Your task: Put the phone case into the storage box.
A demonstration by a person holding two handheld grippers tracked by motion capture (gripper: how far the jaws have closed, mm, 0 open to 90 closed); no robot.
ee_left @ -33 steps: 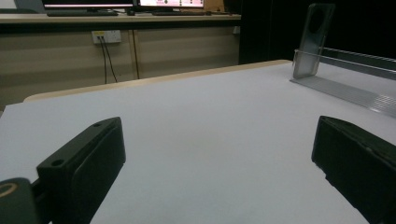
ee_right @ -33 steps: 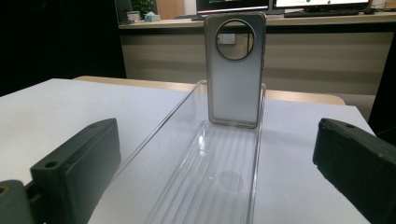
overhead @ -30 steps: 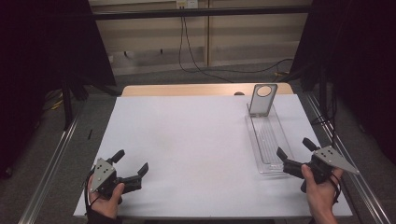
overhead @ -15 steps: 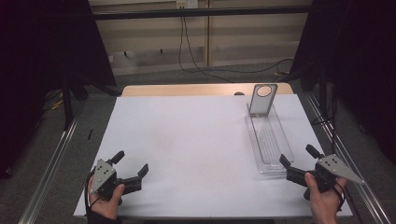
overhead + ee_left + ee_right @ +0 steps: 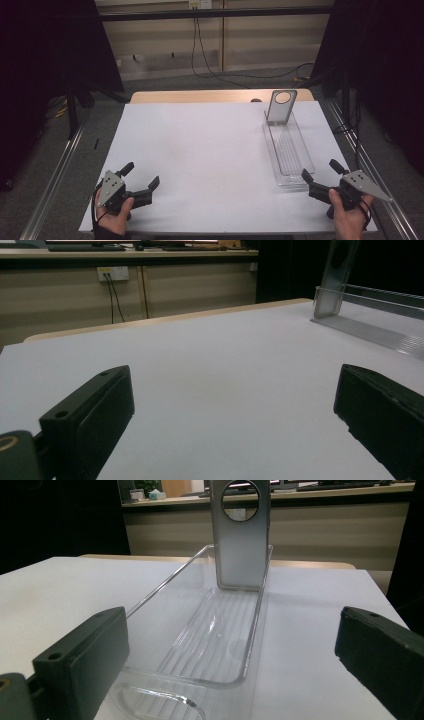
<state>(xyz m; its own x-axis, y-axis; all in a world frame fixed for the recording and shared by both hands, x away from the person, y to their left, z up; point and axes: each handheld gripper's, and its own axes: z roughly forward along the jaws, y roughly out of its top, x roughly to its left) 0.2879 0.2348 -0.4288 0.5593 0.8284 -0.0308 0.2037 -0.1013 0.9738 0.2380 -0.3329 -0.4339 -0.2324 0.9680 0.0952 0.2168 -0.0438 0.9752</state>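
Right gripper (image 5: 323, 172) sits wide open, empty, just short of the tray's (image 5: 296, 165) near end — I read it as the nearer hand. Tray lies dead ahead, long axis running away from me, grey case (image 5: 241, 535) upright at its far end. Left gripper (image 5: 141, 176) — open, empty, well apart.

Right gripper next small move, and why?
Probably ease the right gripper forward toward the phone case. Its jaws stand wide open, lined up along the clear tray, and the case leans upright at the tray's far end, untouched. Left gripper sits open, far off.
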